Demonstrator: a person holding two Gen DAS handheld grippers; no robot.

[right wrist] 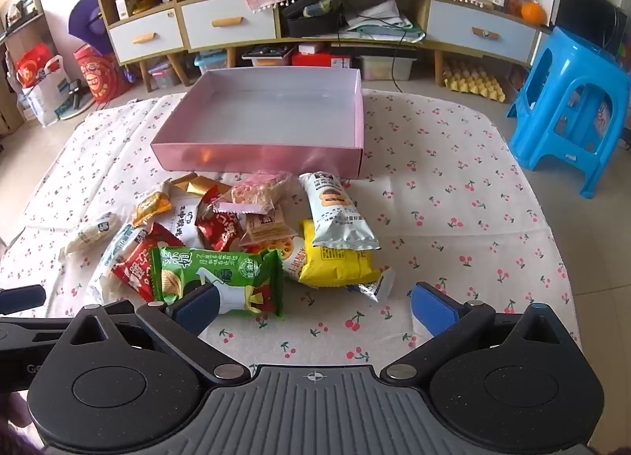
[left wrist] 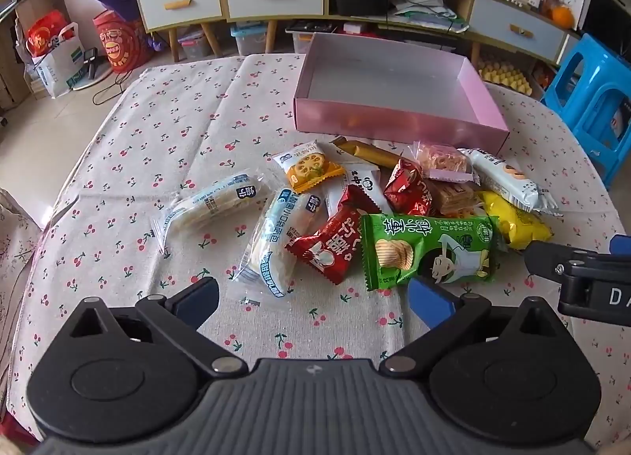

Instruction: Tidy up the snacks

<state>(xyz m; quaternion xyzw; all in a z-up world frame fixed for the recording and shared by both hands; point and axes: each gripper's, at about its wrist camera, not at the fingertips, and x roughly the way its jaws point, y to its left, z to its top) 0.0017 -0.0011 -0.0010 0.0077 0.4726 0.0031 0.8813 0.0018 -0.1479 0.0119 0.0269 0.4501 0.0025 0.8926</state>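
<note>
A: In the left wrist view, what does the left gripper (left wrist: pixel 311 299) have?

B: Nothing. Its jaws stand wide apart above the cherry-print tablecloth (left wrist: pixel 130 163), just short of the snack pile. The green chip bag (left wrist: pixel 428 250) lies nearest, its lower edge touching or just over the right blue pad (left wrist: pixel 428 303). The long white rice-cracker pack (left wrist: pixel 272 238) sits right ahead between the fingers, and the pink box (left wrist: pixel 398 120) waits beyond the pile; its floor looks bare.

A: And the right wrist view?

B: The right gripper (right wrist: pixel 313 307) is equally wide open and empty. The green chip bag (right wrist: pixel 219 279) overlaps its left pad (right wrist: pixel 197 307), while the yellow packet (right wrist: pixel 335 263) and the white biscuit pack (right wrist: pixel 337 214) on top of it lie ahead. The pink box (right wrist: pixel 260 127) sits behind the heap.

A: So how should the first pick go?

B: Probably take one loose packet from the pile's edge, pinching across its narrow width near the middle so the slick film doesn't slip, then lift clear before carrying it over the box wall
</note>
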